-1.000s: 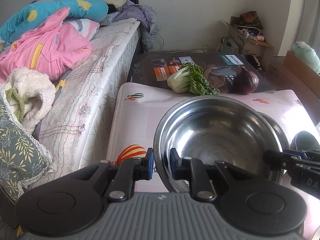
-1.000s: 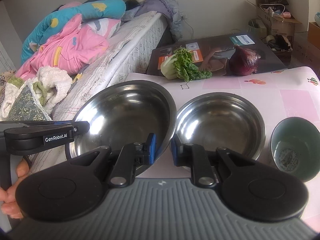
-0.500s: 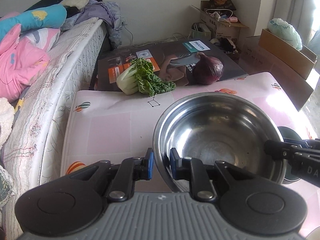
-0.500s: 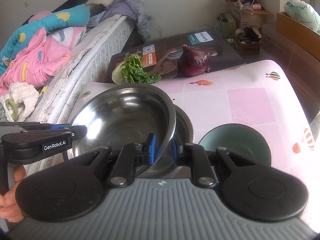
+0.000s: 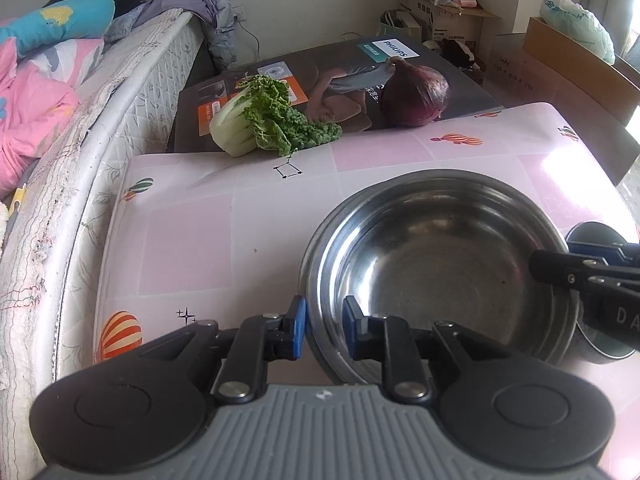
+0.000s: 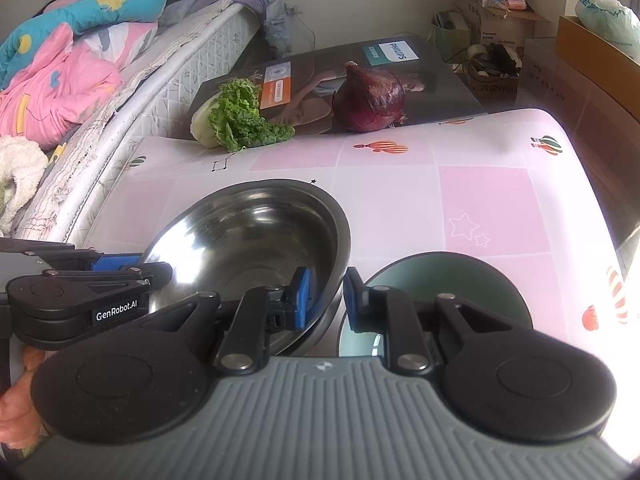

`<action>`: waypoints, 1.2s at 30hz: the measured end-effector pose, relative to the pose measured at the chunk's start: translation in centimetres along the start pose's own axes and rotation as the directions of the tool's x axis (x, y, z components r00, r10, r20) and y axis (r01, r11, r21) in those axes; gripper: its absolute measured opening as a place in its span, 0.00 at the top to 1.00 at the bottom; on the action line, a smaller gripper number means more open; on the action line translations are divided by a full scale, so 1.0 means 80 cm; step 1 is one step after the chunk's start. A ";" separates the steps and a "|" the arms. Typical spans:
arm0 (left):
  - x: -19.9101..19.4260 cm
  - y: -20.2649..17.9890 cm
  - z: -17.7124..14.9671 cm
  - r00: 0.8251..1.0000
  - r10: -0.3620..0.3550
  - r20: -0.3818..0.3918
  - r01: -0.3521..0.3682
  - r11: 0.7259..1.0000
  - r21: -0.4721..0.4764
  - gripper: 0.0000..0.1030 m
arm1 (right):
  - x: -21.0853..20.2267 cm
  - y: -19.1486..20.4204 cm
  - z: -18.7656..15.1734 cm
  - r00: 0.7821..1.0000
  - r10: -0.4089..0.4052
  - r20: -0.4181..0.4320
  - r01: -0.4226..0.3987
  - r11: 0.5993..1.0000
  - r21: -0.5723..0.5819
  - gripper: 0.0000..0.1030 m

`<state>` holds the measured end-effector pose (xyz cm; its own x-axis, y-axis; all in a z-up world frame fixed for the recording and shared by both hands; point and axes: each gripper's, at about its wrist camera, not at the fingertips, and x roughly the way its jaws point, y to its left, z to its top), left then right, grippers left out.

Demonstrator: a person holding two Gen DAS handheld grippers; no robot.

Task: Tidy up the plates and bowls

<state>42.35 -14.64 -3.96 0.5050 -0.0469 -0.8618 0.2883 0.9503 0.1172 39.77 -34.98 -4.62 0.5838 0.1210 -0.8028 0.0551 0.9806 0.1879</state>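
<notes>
A large steel bowl (image 5: 440, 272) (image 6: 248, 232) sits nested over a second steel bowl, whose rim (image 5: 480, 179) shows just outside it. My left gripper (image 5: 325, 328) straddles the near left rim. Its jaws are opening, and the rim stands between the blue pads with a gap on the inner side. My right gripper (image 6: 326, 300) straddles the opposite rim, also opening, with the rim loose between its pads. Each gripper shows in the other's view, the left gripper (image 6: 152, 268) and the right gripper (image 5: 560, 268). A green bowl (image 6: 460, 280) stands just right of the steel bowls.
The pink patterned tablecloth (image 5: 200, 240) covers the table. At its far edge lie a bok choy (image 5: 260, 120) and a red onion (image 5: 414, 98) against a flat Philips box (image 5: 340, 76). A bed (image 5: 60, 140) runs along the left; cardboard boxes (image 5: 568, 48) stand at the back right.
Both grippers carried the large steel bowl to the right and down onto the second steel bowl, which it now covers. Both pairs of jaws have widened slightly.
</notes>
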 end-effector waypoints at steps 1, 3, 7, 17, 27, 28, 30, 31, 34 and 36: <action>-0.003 0.000 0.000 1.000 0.001 0.009 -0.001 1.000 0.002 0.79 | 0.000 0.000 0.000 1.000 -0.003 0.003 0.003 1.000 -0.005 0.79; -0.007 0.001 0.000 1.000 0.009 0.025 -0.009 1.000 0.009 0.75 | 0.001 0.002 0.001 1.000 -0.011 0.010 0.011 1.000 -0.014 0.71; -0.008 0.007 0.000 1.000 0.006 0.023 -0.005 1.000 -0.008 0.75 | 0.000 0.003 0.001 1.000 -0.012 0.015 0.012 1.000 -0.016 0.68; -0.046 0.010 -0.014 0.996 -0.051 0.078 0.053 0.998 -0.026 0.52 | -0.039 -0.011 -0.007 0.995 0.079 0.054 -0.082 0.995 0.060 0.67; -0.104 -0.019 -0.036 0.981 -0.149 0.126 0.148 0.989 0.014 0.41 | -0.120 -0.031 -0.034 0.982 0.157 0.103 -0.170 0.978 0.121 0.67; -0.110 -0.022 -0.039 0.979 -0.162 0.126 0.161 0.987 0.017 0.40 | -0.128 -0.033 -0.039 0.981 0.159 0.106 -0.172 0.977 0.123 0.67; -0.118 -0.027 -0.044 0.975 -0.183 0.124 0.182 0.983 0.020 0.39 | -0.143 -0.036 -0.047 0.981 0.157 0.112 -0.171 0.977 0.129 0.67; -0.122 -0.029 -0.046 0.974 -0.190 0.122 0.189 0.982 0.021 0.38 | -0.151 -0.038 -0.052 0.981 0.156 0.116 -0.171 0.976 0.132 0.67; -0.133 -0.039 -0.051 0.970 -0.212 0.118 0.209 0.977 0.036 0.34 | -0.172 -0.045 -0.065 0.981 0.149 0.128 -0.167 0.976 0.140 0.67; -0.138 -0.047 -0.055 0.969 -0.222 0.112 0.218 0.975 0.048 0.33 | -0.184 -0.051 -0.073 0.980 0.144 0.135 -0.164 0.976 0.145 0.67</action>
<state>32.09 -16.37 2.95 0.5162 -0.2911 -0.8055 0.4299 0.9015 -0.0503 26.22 -39.88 3.08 0.6893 0.2396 -0.6838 0.0758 0.9147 0.3969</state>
